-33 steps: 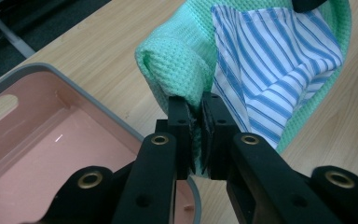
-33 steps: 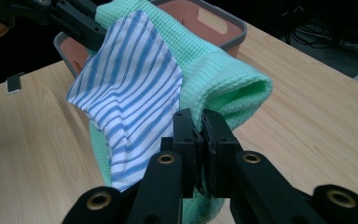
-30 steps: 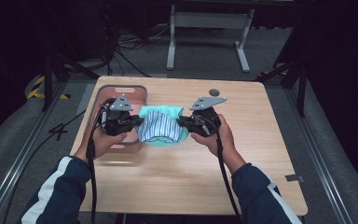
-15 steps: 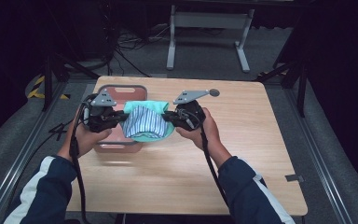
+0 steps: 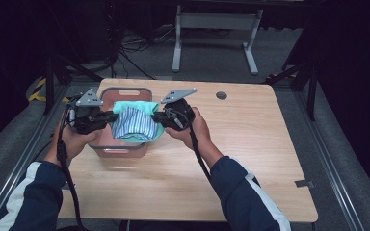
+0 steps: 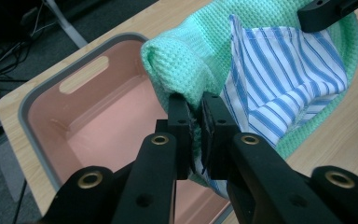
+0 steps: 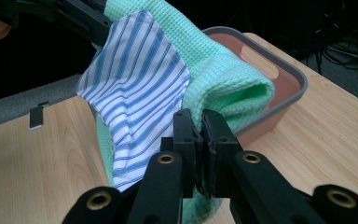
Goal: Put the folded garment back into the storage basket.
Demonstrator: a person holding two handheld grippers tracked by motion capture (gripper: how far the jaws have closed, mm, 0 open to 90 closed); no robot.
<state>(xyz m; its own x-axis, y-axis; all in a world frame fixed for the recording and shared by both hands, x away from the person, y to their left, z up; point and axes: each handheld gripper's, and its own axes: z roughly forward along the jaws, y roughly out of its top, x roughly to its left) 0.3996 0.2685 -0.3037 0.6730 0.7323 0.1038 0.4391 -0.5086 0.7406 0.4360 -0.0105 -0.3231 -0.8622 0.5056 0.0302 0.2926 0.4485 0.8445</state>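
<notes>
Your left gripper (image 5: 107, 117) and right gripper (image 5: 158, 117): fingers (image 6: 182, 122) clamped on opposite ends of cloth bundle (image 5: 135, 124). Green towel wrapped round striped cloth (image 6: 279, 79). Bundle hangs between your fingers, long axis running fingers to fingers, above pink bin (image 5: 125, 94) on table (image 5: 250, 144). Bin open beneath.
</notes>
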